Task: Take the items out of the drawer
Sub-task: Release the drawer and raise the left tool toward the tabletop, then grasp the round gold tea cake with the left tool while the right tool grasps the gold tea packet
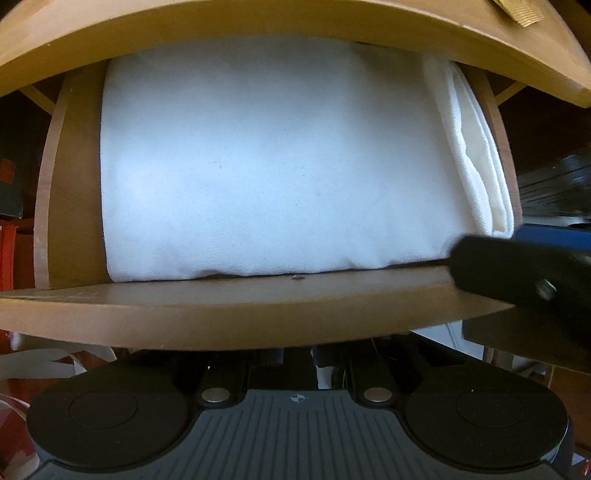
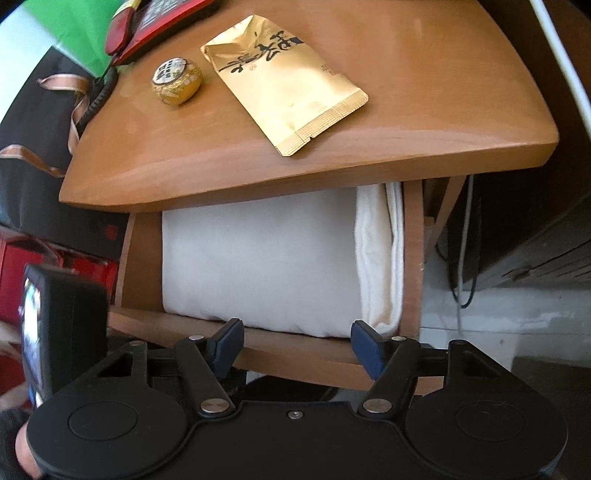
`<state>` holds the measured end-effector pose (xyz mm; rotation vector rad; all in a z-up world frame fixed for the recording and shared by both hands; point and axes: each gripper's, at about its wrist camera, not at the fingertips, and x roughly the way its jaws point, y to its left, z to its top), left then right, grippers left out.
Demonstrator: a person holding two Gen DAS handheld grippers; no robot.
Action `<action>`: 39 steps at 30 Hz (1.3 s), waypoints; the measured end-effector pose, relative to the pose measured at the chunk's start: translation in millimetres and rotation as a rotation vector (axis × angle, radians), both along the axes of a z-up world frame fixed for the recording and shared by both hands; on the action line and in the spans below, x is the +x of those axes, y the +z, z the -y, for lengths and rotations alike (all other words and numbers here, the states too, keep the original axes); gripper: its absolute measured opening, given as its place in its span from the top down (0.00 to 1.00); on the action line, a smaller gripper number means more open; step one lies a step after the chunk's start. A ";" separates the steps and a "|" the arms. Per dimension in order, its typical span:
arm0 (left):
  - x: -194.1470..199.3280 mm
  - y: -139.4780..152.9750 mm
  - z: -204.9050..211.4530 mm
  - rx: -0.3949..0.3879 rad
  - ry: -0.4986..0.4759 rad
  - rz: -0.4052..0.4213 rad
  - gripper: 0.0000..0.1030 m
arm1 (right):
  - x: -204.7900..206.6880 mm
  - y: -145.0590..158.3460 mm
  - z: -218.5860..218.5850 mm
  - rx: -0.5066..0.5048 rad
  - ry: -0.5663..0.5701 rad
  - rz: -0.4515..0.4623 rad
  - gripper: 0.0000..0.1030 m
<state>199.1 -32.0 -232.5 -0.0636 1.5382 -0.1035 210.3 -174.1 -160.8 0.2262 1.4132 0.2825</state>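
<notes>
The wooden drawer (image 1: 240,310) stands pulled out from under the tabletop (image 2: 406,122). A folded white cloth (image 1: 277,177) fills most of it, its layered edges along the right wall (image 2: 380,258). My left gripper (image 1: 295,360) points down at the drawer's front board, which hides its fingertips. Its black body (image 2: 62,325) shows at the left of the right wrist view. My right gripper (image 2: 297,345) hovers open over the front board (image 2: 295,354) near the cloth's front edge, with nothing pressed between its blue pads (image 2: 365,349). One black finger of it (image 1: 517,280) shows at the drawer's right front corner.
On the tabletop lie a gold foil pouch (image 2: 284,81), a small round gold-wrapped ball (image 2: 176,83) and a red telephone (image 2: 147,26). Cables (image 2: 461,258) hang to the right of the drawer. Red boxes (image 2: 37,266) and a dark ribboned bag (image 2: 44,147) stand to its left.
</notes>
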 end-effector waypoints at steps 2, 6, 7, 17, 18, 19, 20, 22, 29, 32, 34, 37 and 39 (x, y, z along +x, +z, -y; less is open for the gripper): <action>0.2 1.7 -5.7 -0.014 -0.006 0.004 0.87 | 1.2 -4.3 -3.1 -0.008 -0.011 -0.005 0.40; -3.6 23.9 -12.6 0.001 -0.030 0.033 0.87 | 4.3 -11.3 -7.4 -0.029 -0.012 -0.021 0.41; -4.9 31.8 -14.6 0.005 -0.038 0.041 0.87 | 5.6 -12.5 -8.3 -0.032 -0.008 -0.026 0.41; -7.9 90.5 -32.2 -0.045 -0.079 0.096 0.87 | -0.2 -15.2 -9.6 -0.033 -0.006 -0.036 0.41; -6.2 93.0 -34.4 -0.050 -0.084 0.100 0.87 | -0.6 -14.8 -9.5 -0.034 -0.003 -0.028 0.41; -4.2 92.5 -36.9 -0.054 -0.088 0.104 0.86 | -1.1 -14.3 -9.5 -0.034 0.000 -0.020 0.41; -3.2 89.9 -38.7 -0.060 -0.089 0.107 0.86 | -1.3 -13.2 -9.3 -0.038 0.004 -0.012 0.41; -1.7 90.2 -42.8 -0.074 -0.088 0.114 0.86 | -2.4 -6.0 -9.8 -0.048 0.024 0.025 0.41; 12.8 122.9 -53.0 -0.148 -0.055 0.154 0.79 | 1.2 42.9 -12.2 -0.039 0.112 0.153 0.39; 22.7 136.8 -57.7 -0.161 -0.029 0.190 0.79 | 10.3 65.3 -8.1 -0.027 0.111 0.232 0.35; 31.0 148.8 -63.2 -0.173 -0.007 0.218 0.78 | 19.5 74.8 -6.7 -0.041 0.110 0.278 0.34; 51.7 161.6 -66.4 -0.178 0.027 0.280 0.68 | 37.2 81.9 -7.2 -0.066 0.118 0.328 0.33; 66.8 171.1 -68.8 -0.170 0.058 0.329 0.61 | 48.6 81.1 -10.3 -0.073 0.134 0.347 0.32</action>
